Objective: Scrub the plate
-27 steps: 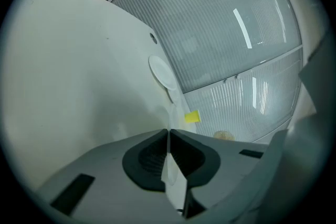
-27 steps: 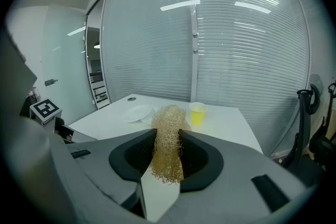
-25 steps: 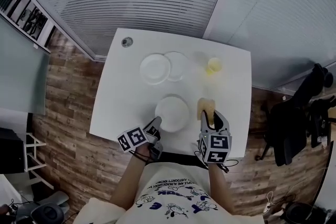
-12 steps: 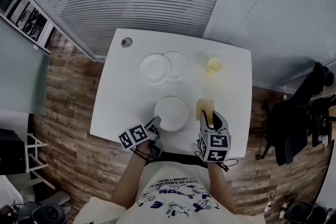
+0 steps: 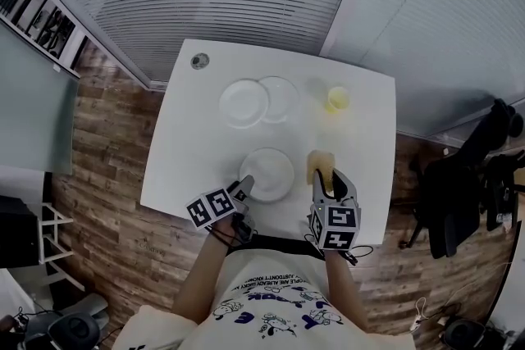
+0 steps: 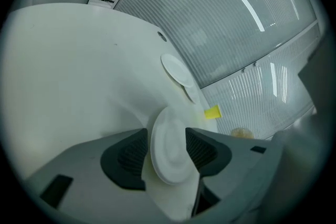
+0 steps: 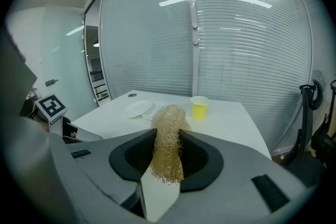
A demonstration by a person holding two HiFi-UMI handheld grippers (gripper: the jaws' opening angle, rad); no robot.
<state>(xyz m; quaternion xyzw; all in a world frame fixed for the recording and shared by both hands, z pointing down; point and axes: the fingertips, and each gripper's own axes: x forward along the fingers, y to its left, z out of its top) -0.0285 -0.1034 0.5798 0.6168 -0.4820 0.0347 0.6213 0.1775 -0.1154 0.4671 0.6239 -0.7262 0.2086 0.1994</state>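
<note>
A white plate point(image 5: 267, 174) lies on the white table point(image 5: 184, 160) near its front edge. My left gripper point(image 5: 243, 191) is at the plate's near-left rim. Its jaws have just been opening, and in the left gripper view the plate point(image 6: 170, 147) sits between the dark pads point(image 6: 128, 155) without being pinched. To the right of the plate, my right gripper point(image 5: 330, 180) is shut on a tan fibrous scrubber point(image 5: 321, 166). In the right gripper view the scrubber point(image 7: 168, 139) stands up out of the jaws.
Two more white plates point(image 5: 244, 103) overlap at the table's back middle, with a yellow cup point(image 5: 336, 99) to their right. A round grommet point(image 5: 199, 60) sits at the back left corner. A dark chair point(image 5: 472, 168) stands off the table's right side.
The left gripper has tipped a little at the plate's rim and its jaws now stand apart around it. The right gripper and the scrubber have stayed in place.
</note>
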